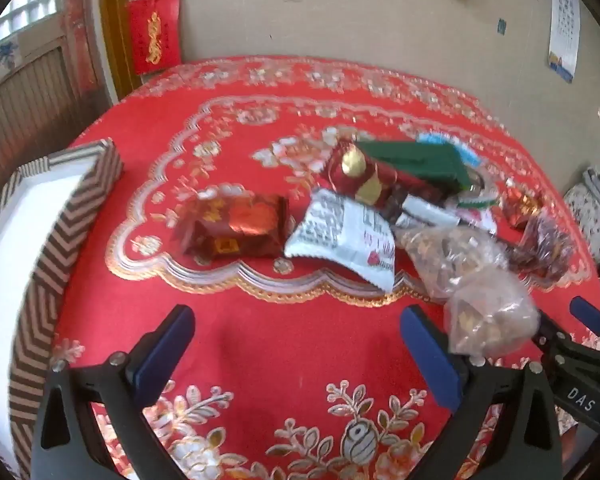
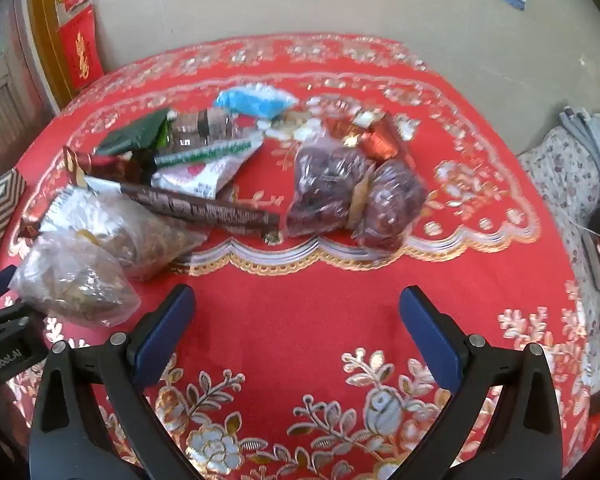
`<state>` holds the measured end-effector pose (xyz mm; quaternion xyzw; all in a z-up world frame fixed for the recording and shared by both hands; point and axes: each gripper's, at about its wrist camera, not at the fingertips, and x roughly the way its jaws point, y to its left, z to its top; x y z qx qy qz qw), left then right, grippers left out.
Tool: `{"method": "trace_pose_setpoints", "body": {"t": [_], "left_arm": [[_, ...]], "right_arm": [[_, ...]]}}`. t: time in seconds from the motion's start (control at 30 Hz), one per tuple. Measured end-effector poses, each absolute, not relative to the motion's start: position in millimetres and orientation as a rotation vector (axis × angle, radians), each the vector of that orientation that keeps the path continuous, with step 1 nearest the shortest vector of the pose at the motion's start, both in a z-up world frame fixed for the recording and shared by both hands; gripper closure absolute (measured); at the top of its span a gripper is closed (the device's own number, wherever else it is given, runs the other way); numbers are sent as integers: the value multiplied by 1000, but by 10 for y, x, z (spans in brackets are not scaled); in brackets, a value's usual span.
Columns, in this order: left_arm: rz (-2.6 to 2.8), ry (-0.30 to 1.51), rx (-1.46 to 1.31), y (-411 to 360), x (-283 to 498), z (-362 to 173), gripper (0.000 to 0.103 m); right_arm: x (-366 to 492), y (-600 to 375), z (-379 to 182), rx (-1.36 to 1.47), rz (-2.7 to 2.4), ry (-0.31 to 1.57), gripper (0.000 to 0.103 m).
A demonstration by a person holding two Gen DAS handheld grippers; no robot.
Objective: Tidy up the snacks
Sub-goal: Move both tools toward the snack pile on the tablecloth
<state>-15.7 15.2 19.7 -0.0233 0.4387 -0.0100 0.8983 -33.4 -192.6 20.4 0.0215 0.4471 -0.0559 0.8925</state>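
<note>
Both tongs spread, nothing pinched: left gripper [image 1: 296, 348], right gripper [image 2: 296, 328]. Risk: snack pile [image 1: 400, 200] overlapped; neighbours could be dragged off tablecloth [image 1: 260, 320], missing box [image 1: 32, 248].

Red embroidered tablecloth [image 1: 260, 320] with gold-and-silver flowers. Red hangings [image 1: 155, 30] and calendar [image 1: 565, 24] on beige wall [image 1: 340, 12]. Folded floral bedding [image 2: 560, 168] at right.

Both views are evenly lit by soft daylight, entering at the window [image 1: 28, 4] at upper left. Shadows on the red tablecloth [image 1: 300, 320] are faint. Glare shows on the clear plastic snack bags [image 1: 488, 312] and foil wrappers. Motion blur softens the snack pile. Strong fisheye curvature, with dark vignetting at the corners.
</note>
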Motion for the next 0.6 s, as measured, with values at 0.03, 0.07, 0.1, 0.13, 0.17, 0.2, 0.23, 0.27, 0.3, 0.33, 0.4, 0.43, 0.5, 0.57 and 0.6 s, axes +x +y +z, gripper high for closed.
{"method": "trace_pose_setpoints", "body": {"t": [0.03, 0.07, 0.1, 0.13, 0.17, 0.2, 0.23, 0.27, 0.3, 0.33, 0.4, 0.43, 0.5, 0.57, 0.6], "left_arm": [[-17, 896, -51, 173, -188, 253, 0], [-14, 881, -55, 191, -220, 310, 0], [-14, 865, -57, 183, -210, 362, 0], [-16, 849, -59, 185, -232, 428, 0], [-17, 839, -59, 197, -235, 487, 0], [-18, 830, -57, 200, -247, 533, 0], [-23, 821, -54, 193, -257, 580, 0], [-28, 813, -53, 191, -257, 629, 0], [-30, 805, -53, 192, -272, 667, 0], [-31, 795, -55, 200, -296, 707, 0], [-30, 781, -56, 219, -316, 755, 0], [-27, 776, -57, 229, -327, 776, 0], [-23, 770, -57, 248, -330, 794, 0], [-20, 766, -54, 261, -335, 795, 0], [-20, 766, -52, 268, -341, 794, 0]], "right_arm": [[-371, -1926, 255, 45, -114, 913, 0], [-397, -1916, 312, 46, -113, 899, 0], [-411, -1907, 368, 46, -111, 887, 0], [-416, -1914, 414, 47, -109, 877, 0], [-426, -1907, 481, 45, -109, 864, 0], [-443, -1895, 527, 43, -109, 853, 0], [-456, -1878, 568, 41, -108, 843, 0], [-468, -1864, 616, 41, -106, 833, 0], [-498, -1857, 658, 43, -100, 822, 0], [-505, -1852, 684, 44, -96, 816, 0], [-550, -1824, 766, 43, -90, 792, 0], [-574, -1818, 799, 45, -84, 780, 0], [-599, -1804, 863, 47, -69, 768, 0], [-614, -1782, 894, 49, -54, 758, 0], [-614, -1773, 900, 47, -52, 757, 0]]}}
